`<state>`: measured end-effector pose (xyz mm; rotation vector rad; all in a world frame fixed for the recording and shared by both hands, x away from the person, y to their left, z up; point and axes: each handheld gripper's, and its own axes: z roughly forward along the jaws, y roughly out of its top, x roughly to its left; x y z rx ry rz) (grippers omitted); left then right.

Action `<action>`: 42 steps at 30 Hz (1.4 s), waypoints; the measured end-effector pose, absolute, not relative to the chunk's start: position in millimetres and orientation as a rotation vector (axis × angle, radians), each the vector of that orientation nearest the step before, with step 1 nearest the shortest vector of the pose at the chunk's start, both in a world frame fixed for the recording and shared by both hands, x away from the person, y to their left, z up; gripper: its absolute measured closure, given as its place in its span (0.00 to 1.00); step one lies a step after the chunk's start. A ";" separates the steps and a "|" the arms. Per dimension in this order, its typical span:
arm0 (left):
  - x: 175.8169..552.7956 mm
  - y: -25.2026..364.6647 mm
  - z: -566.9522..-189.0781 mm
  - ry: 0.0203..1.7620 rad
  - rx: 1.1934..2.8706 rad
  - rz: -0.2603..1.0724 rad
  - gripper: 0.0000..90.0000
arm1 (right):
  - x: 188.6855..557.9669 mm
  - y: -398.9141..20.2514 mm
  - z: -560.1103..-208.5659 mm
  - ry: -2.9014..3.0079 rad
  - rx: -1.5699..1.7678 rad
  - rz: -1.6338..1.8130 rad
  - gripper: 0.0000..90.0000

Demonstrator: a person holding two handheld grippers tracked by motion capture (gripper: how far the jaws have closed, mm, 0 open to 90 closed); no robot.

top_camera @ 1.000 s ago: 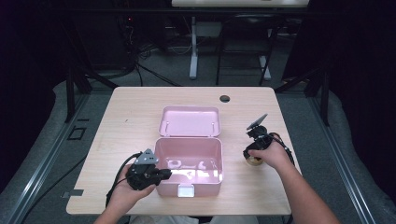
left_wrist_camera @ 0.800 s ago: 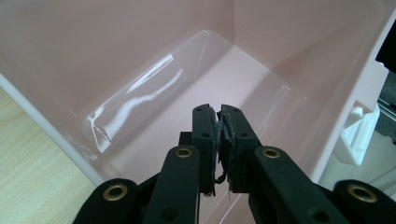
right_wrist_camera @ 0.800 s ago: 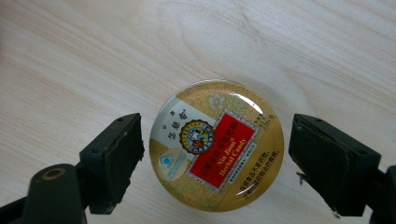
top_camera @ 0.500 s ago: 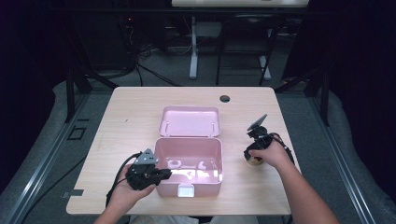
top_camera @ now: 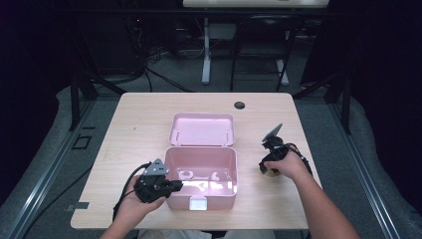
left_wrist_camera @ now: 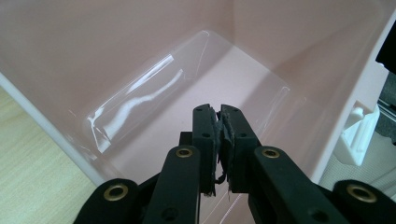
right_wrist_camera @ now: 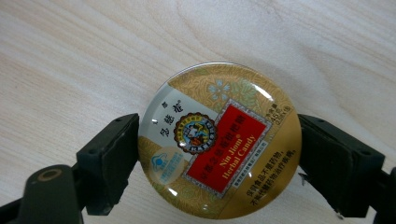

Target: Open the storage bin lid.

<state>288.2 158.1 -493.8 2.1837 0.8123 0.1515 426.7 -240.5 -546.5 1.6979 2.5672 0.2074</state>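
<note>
Glossy round gold tin (right_wrist_camera: 219,140) clamped in right tongs (right_wrist_camera: 219,158); left tongs (left_wrist_camera: 219,126) clenched empty.

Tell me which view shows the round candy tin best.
The right gripper view: the round candy tin sits large between the right gripper jaws, its label readable, on the table. In the high view it is a small tan patch under the hand.
</note>
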 end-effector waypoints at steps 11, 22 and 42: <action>288.2 158.2 -493.6 0.810 2.187 0.149 0.94 | 428.9 -238.4 -551.3 2.576 1.706 0.170 0.21; 288.1 158.1 -493.6 0.810 2.188 0.150 0.94 | 430.8 -238.4 -552.0 2.595 1.688 0.149 0.21; 288.4 158.4 -493.6 0.810 2.184 0.144 0.94 | 432.5 -235.4 -552.7 2.590 1.698 0.115 0.22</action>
